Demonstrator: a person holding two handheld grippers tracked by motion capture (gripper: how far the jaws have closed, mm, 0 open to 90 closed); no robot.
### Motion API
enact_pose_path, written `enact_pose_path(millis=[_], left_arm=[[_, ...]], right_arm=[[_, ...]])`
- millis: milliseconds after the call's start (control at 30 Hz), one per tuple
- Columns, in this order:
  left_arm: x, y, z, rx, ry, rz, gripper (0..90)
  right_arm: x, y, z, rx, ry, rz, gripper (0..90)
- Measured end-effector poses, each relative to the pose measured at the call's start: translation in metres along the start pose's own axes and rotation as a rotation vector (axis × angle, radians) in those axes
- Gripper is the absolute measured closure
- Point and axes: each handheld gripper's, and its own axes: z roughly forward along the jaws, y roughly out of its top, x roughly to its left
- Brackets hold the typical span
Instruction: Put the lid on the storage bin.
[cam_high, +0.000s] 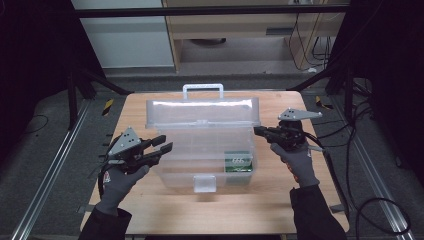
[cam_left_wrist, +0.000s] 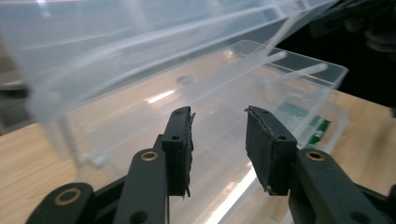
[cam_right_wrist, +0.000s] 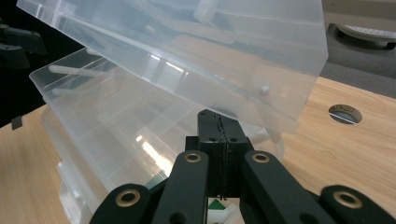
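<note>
A clear plastic compartment box stands on the wooden table with its lid raised and a white handle at the back. A green packet lies in its front right compartment. My left gripper is at the box's left end, jaws apart with nothing pressed between them; in the left gripper view the gripper faces the box wall under the tilted lid. My right gripper is shut at the box's right end, and in the right gripper view its tips sit just under the lid's corner.
A front latch hangs at the box's near wall. Bare table lies in front of the box and beside each hand. The table has a round hole near the right side. Cables trail on the floor to the right.
</note>
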Motion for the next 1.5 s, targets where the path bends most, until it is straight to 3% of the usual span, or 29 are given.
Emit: enact_pose_path(millis=[133,500,667,1000,1133,1500], left_arm=[[0.005,-0.005,-0.004,0.014,0.052,-0.008,63.6],[0.018,-0.021,-0.017,0.043,0.116,-0.076,65.3],[0.019,-0.024,-0.019,0.047,0.136,-0.075,68.4],[0.023,-0.038,-0.017,0.091,0.155,-0.107,80.7],[0.025,-0.045,-0.016,0.1,0.163,-0.124,81.9],[0.031,-0.06,-0.01,0.172,0.173,-0.122,80.4]], right_arm=[[0.003,-0.006,-0.001,0.011,-0.002,-0.007,90.0],[0.007,-0.019,-0.003,0.02,0.008,-0.012,90.0],[0.009,-0.023,-0.003,0.03,0.001,-0.014,90.0],[0.006,-0.04,-0.006,0.058,-0.011,-0.002,90.0],[0.006,-0.045,-0.006,0.081,-0.027,-0.021,89.9],[0.01,-0.06,0.0,0.145,-0.058,-0.04,88.8]])
